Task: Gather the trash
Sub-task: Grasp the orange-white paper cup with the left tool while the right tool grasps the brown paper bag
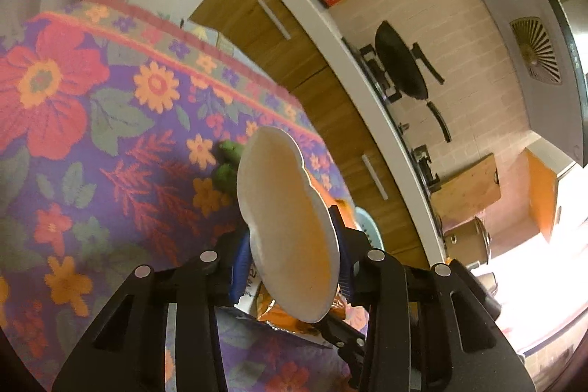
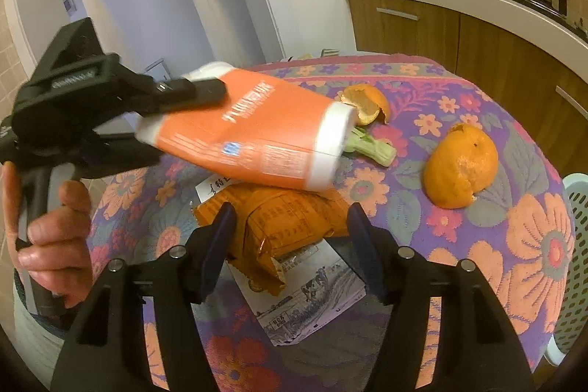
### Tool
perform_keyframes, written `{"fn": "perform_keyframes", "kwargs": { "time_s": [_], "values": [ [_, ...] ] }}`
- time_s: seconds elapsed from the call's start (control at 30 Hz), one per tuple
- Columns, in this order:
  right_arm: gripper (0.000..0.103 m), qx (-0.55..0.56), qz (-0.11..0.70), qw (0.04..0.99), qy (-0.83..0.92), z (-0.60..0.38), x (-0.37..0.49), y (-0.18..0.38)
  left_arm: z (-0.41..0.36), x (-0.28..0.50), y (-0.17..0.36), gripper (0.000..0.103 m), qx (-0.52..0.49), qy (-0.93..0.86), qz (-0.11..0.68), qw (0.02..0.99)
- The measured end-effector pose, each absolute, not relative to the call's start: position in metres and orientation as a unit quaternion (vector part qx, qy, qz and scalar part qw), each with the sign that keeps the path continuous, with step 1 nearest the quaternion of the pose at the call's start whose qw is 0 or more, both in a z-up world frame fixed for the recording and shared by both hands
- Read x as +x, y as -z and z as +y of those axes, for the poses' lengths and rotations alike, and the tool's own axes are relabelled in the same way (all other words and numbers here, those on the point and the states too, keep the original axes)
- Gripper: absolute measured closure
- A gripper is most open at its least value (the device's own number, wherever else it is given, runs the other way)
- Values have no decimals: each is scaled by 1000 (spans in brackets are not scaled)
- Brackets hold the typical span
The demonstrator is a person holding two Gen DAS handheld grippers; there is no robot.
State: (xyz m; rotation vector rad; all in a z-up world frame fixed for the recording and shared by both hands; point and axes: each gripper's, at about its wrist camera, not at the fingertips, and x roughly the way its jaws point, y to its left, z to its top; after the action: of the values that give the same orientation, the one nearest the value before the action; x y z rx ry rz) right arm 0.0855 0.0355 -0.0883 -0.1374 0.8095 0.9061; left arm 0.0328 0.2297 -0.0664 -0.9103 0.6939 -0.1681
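Hanging above the flowered bench [image 2: 477, 281], the flattened orange-and-white paper carton [image 2: 253, 138] is clamped in the left gripper [image 1: 290, 267], while the right gripper [image 2: 290, 245] stands open over the crumpled orange wrapper [image 2: 279, 223], and orange peels [image 2: 461, 166] wait uncollected.

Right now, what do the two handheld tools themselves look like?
Both tools are matte black plastic with triangular cut-outs and round silver pins at the joints. The right tool has two dark blue finger pads. The left tool shows the same blue pads. A bare hand grips its black handle; no sleeve, cable or marking is visible.
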Motion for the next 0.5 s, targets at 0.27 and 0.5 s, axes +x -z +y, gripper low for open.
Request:
{"fn": "perform_keyframes", "kwargs": {
  "time_s": [0.27,0.5],
  "values": [
    [71,-89,366,824,-423,42,79,85,239,17,50,67,-428,76,299,849],
    [82,-68,351,835,-419,30,79,73,233,13,38,68,-419,75,287,858]
  ]
}}
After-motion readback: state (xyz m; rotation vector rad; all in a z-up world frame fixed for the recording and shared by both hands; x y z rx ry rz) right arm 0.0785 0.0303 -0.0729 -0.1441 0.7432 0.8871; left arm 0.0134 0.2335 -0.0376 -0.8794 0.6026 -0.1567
